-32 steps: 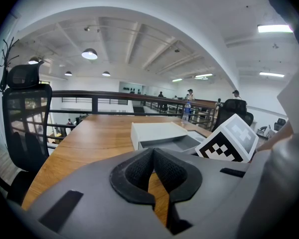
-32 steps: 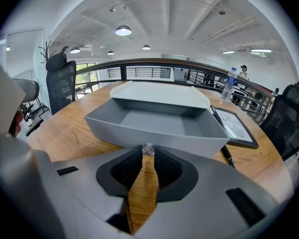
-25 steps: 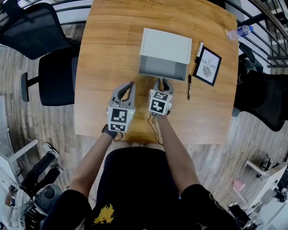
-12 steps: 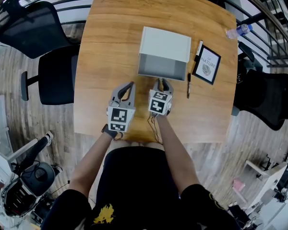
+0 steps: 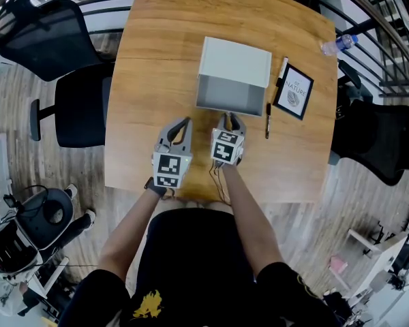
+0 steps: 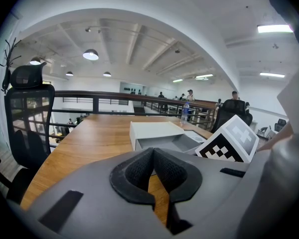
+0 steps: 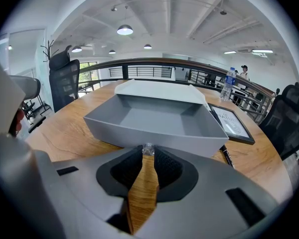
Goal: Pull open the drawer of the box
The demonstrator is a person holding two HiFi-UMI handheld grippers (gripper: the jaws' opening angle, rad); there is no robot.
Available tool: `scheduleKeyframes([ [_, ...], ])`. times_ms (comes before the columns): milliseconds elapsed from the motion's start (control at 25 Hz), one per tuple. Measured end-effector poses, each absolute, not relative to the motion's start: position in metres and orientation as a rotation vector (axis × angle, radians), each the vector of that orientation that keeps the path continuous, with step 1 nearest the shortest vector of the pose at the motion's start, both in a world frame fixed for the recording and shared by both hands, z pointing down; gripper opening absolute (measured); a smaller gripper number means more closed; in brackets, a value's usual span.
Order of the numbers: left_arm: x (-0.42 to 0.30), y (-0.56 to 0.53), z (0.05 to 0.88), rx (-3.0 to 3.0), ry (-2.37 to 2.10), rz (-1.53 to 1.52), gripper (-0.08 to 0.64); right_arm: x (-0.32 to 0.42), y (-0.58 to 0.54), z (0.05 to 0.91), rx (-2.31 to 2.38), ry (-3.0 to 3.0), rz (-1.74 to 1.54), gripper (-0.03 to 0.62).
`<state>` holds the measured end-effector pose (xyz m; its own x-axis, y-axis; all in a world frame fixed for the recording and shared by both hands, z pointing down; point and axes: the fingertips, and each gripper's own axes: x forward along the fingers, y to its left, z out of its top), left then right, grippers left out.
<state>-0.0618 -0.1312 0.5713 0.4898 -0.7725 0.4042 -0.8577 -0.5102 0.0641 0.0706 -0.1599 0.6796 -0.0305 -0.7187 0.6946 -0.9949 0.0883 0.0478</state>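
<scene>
The white box [image 5: 236, 63] sits mid table [image 5: 157, 53]. Its grey drawer [image 5: 230, 95] sticks out on the near side, wide open. The right gripper [image 5: 230, 117] has its fingers shut tight on the small clear knob [image 7: 148, 149] at the drawer's near wall. The left gripper [image 6: 153, 153] is just left of it, near the drawer but not touching, with its fingers pressed together and nothing between them. A framed picture [image 5: 293, 92] & a black pen [image 5: 268, 121] lie right of the box.

Mid-frame on the table [image 5: 150, 80], the white box [image 5: 235, 63] has its grey drawer [image 5: 230, 95] open toward the right gripper [image 5: 230, 118].
</scene>
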Motion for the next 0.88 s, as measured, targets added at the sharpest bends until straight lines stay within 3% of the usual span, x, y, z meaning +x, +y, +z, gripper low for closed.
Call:
scheduleKeyframes([
  [880,-0.064,-0.118,0.571,2.487,-1.380,0.484,0.018,0.067,-0.151,0.678,1.689,-1.805,0.630,0.067],
])
